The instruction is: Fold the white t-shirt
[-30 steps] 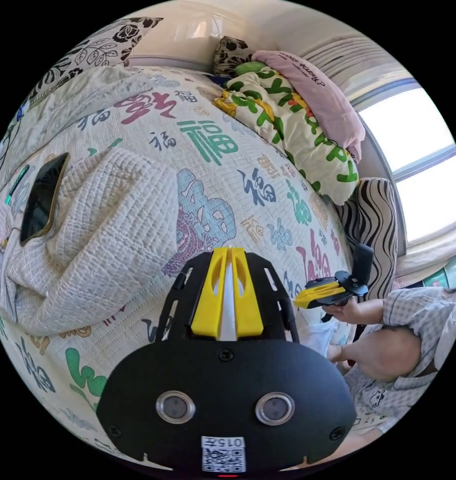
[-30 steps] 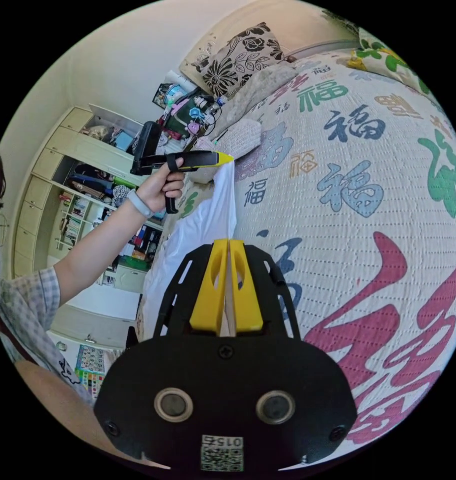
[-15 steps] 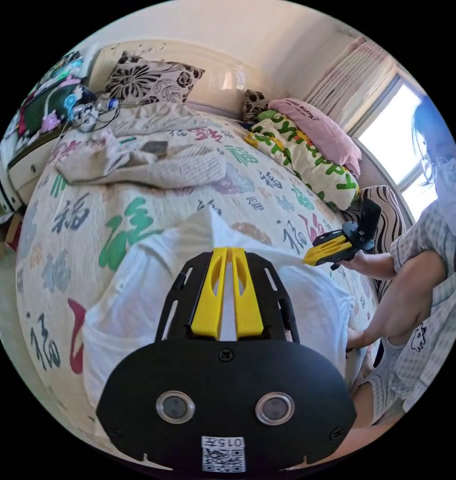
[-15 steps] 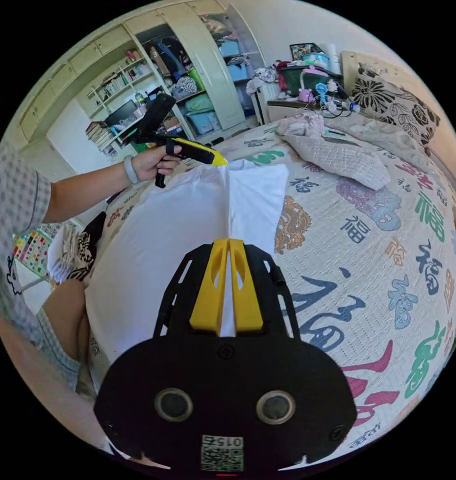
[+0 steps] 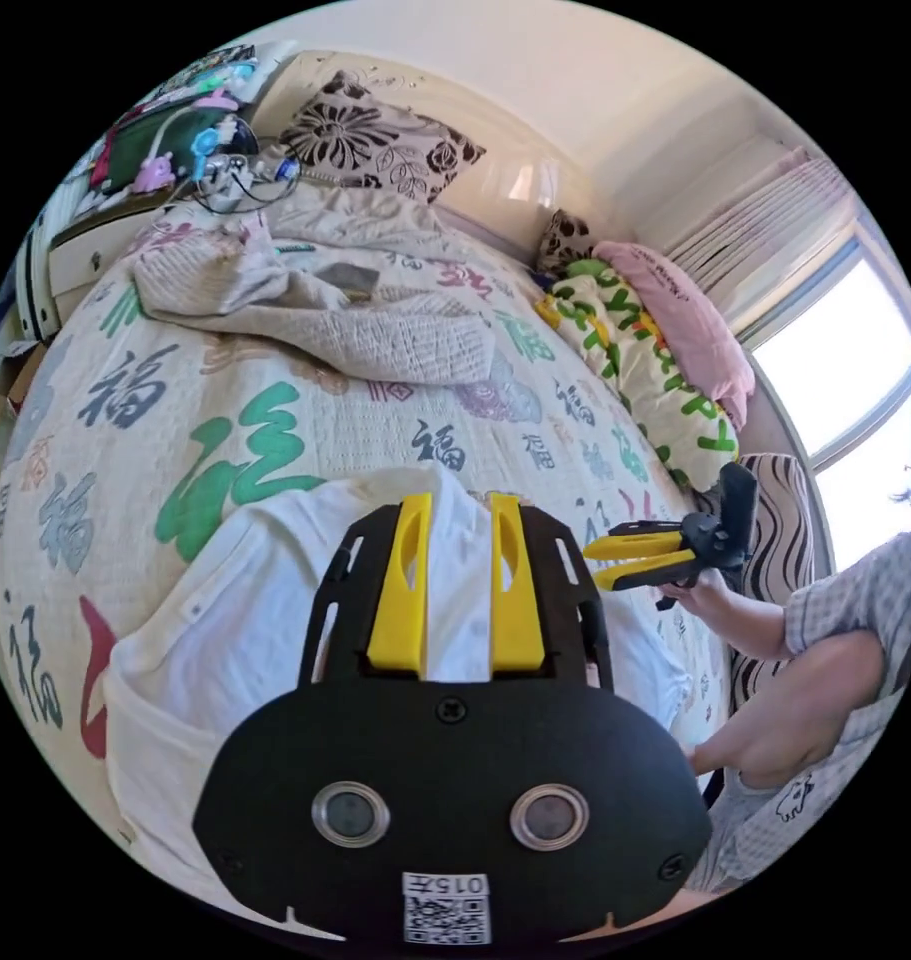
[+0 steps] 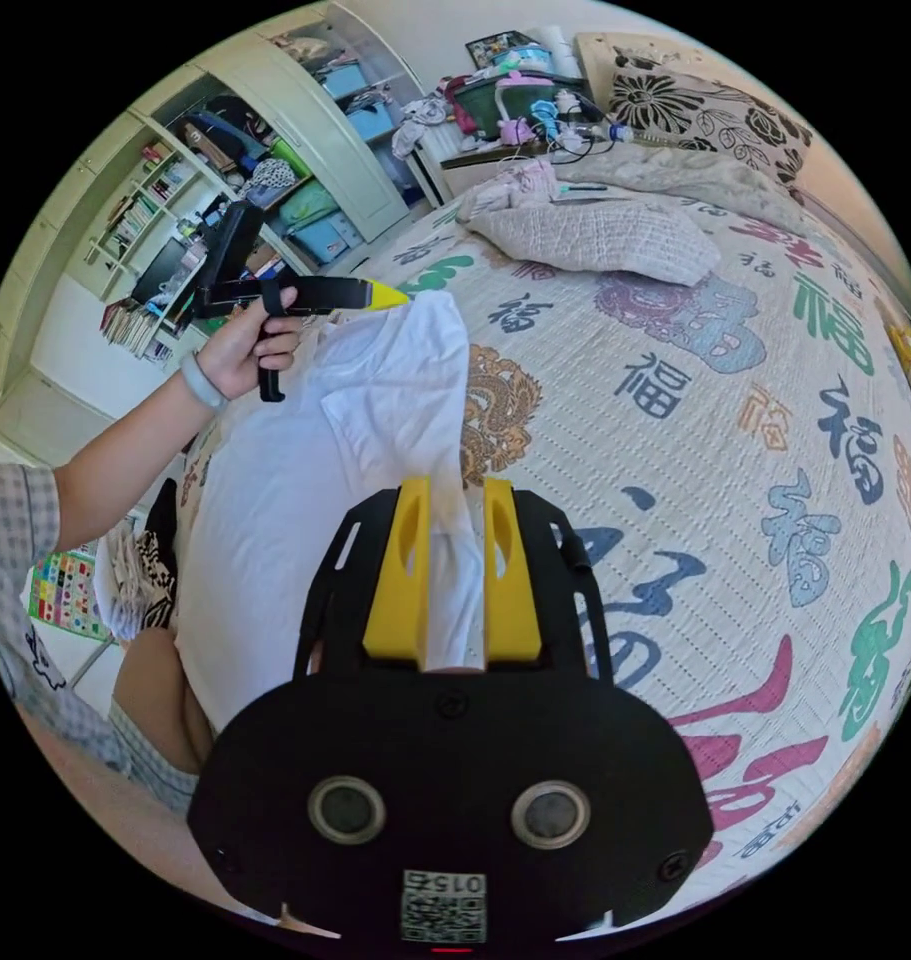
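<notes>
Both grippers stand spread with white cloth lying loose between the jaws, the left gripper [image 5: 455,500] over the shirt [image 5: 225,640] at 6 o'clock in the left gripper view, the right gripper [image 6: 453,490] over it at 9 o'clock in the right gripper view, the shirt spread on the bed [image 6: 735,400] near its edge. To do this step well, I'd flatten the bunched top edge before folding, then pinch at matching corners so the fold lands square. The shirt is thin, soft and creased, the quilted bedspread ribbed and grippy, so lifting beats dragging.
</notes>
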A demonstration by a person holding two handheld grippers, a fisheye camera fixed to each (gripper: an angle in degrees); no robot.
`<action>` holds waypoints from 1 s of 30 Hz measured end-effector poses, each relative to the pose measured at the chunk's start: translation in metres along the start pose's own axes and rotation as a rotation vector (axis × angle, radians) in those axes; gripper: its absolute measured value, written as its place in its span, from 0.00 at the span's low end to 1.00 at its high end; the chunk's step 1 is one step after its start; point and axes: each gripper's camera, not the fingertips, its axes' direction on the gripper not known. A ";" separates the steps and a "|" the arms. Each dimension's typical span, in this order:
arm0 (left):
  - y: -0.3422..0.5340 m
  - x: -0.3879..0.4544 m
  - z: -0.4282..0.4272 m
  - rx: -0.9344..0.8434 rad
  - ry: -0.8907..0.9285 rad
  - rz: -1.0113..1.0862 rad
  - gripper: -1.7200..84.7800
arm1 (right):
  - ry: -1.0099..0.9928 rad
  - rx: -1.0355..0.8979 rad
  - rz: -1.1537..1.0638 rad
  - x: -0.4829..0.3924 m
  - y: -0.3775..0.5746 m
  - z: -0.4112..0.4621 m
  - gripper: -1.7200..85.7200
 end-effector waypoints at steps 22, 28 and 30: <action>0.151 -0.010 -0.066 -0.042 -0.075 -0.194 0.08 | 0.090 -0.005 -0.205 -0.114 -0.020 0.060 0.12; 0.179 -0.013 -0.088 -0.001 -0.066 -0.214 0.05 | 0.095 0.064 -0.186 -0.125 -0.027 0.051 0.12; 0.192 -0.013 -0.094 0.007 -0.050 -0.211 0.05 | 0.054 -0.010 -0.260 -0.144 -0.037 0.071 0.12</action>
